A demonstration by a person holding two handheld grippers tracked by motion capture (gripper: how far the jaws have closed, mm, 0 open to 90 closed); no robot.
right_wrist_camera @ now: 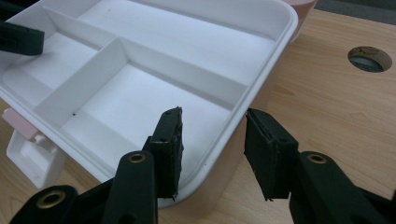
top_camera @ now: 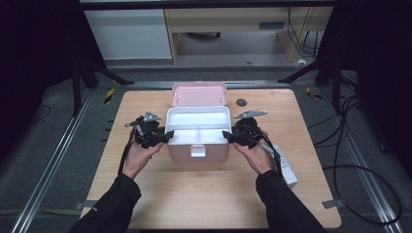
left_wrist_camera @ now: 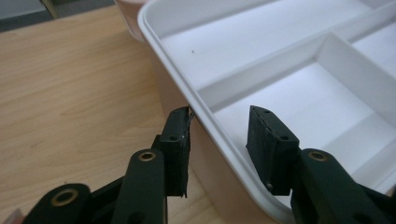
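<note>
A pink box (top_camera: 214,154) stands mid-table, its lid (top_camera: 199,93) thrown back. A white divided tray (top_camera: 198,119) sits in its top. My left gripper (top_camera: 167,137) is at the box's left side and is open. In the left gripper view this gripper (left_wrist_camera: 219,116) straddles the tray's rim (left_wrist_camera: 210,114), one jaw outside against the pink wall (left_wrist_camera: 205,163), the other over a compartment. My right gripper (top_camera: 227,137) is open at the right side. In the right gripper view it (right_wrist_camera: 212,116) straddles the tray's rim (right_wrist_camera: 243,100) the same way. The tray's compartments hold nothing.
A white latch (top_camera: 197,151) hangs on the box's front. A round hole (top_camera: 241,102) lies in the wooden table behind the right gripper. A white oblong item (top_camera: 286,167) lies near the table's right edge. Cables trail over the floor at right.
</note>
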